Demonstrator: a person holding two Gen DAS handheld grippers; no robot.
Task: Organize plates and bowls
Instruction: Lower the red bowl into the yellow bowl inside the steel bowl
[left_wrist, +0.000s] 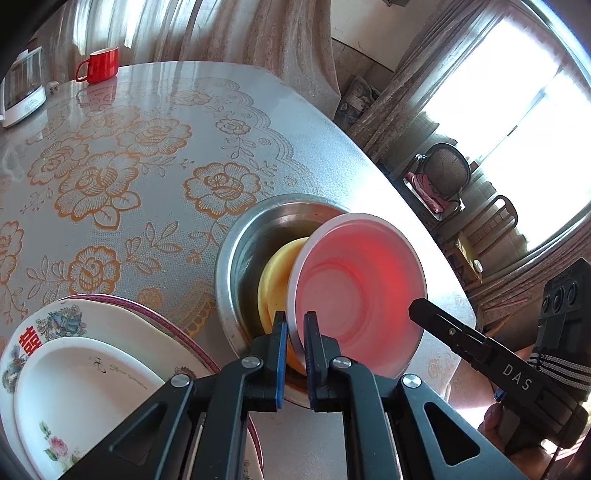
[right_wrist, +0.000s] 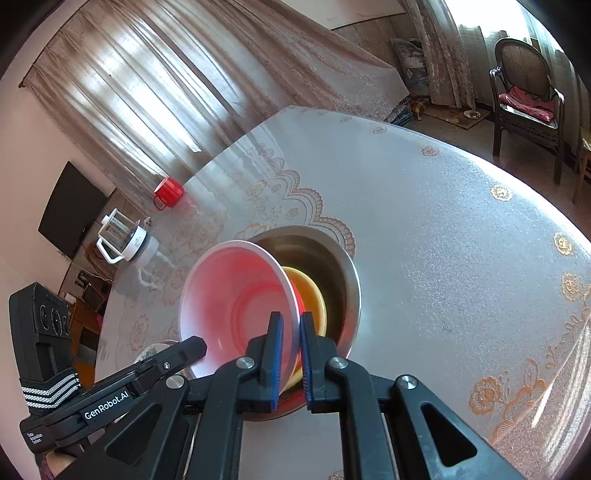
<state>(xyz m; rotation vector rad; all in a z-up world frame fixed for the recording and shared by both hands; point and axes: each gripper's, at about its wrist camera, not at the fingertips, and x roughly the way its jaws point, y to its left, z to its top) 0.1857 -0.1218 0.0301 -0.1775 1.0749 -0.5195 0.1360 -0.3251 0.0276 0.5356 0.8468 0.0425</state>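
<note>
A pink-red plastic bowl (left_wrist: 356, 291) with a white rim is held tilted over a steel basin (left_wrist: 236, 258) that holds a yellow bowl (left_wrist: 275, 280). My left gripper (left_wrist: 294, 334) is shut on the pink bowl's rim at its near left side. My right gripper (right_wrist: 291, 336) is shut on the same bowl's (right_wrist: 236, 302) rim at the other side, above the basin (right_wrist: 347, 280) and yellow bowl (right_wrist: 312, 295). A stack of white plates (left_wrist: 92, 354) with floral and red prints lies left of the basin.
The table (left_wrist: 147, 147) has a floral cloth. A red mug (left_wrist: 99, 64) and a white glass kettle (left_wrist: 22, 88) stand at its far side. A chair (right_wrist: 528, 92) stands beyond the table. The table edge runs just right of the basin.
</note>
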